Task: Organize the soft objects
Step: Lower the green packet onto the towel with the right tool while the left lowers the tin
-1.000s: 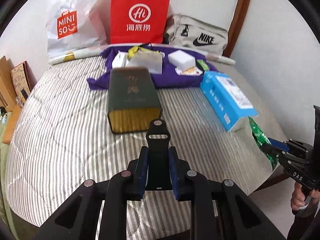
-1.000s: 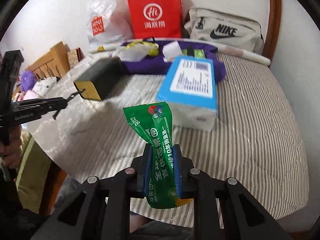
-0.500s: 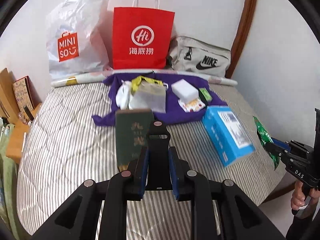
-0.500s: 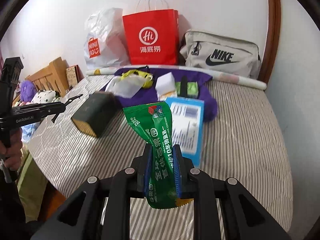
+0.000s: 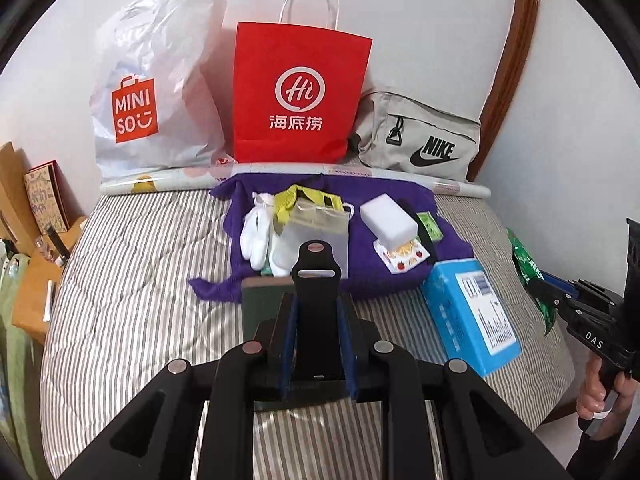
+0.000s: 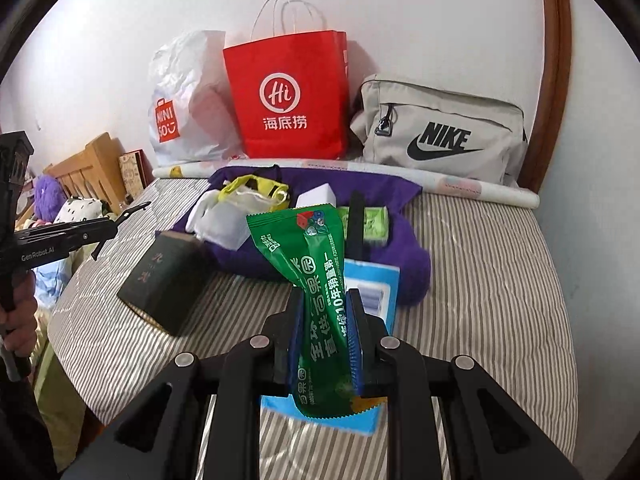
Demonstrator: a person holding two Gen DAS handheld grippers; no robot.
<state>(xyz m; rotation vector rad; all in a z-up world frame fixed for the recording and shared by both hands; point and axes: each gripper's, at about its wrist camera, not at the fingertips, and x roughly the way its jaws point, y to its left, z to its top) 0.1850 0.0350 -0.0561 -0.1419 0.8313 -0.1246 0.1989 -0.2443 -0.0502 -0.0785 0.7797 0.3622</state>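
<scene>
My left gripper (image 5: 316, 308) is shut on a thin black flat piece with a slot (image 5: 316, 264), held above the striped bed (image 5: 132, 300). A green snack packet (image 6: 308, 240) stands up between the pads of my right gripper (image 6: 325, 300), which is shut on it. The same packet (image 5: 524, 260) shows at the right edge of the left wrist view. Beyond both lies a purple cloth (image 5: 400, 280) bearing white gloves (image 5: 256, 236), a drawstring pouch (image 5: 316, 232) and a white foam block (image 5: 388, 218).
A dark green box (image 6: 164, 276) and a blue box (image 5: 468, 312) lie on the bed in front of the cloth. A red paper bag (image 5: 300, 96), a white plastic bag (image 5: 156, 92) and a grey Nike bag (image 5: 420, 140) line the wall. Wooden furniture (image 5: 24, 280) stands left.
Both grippers have risen and moved forward over the bed toward the wall. The dark green box has slid down behind the left fingers. Both grips are unchanged.
</scene>
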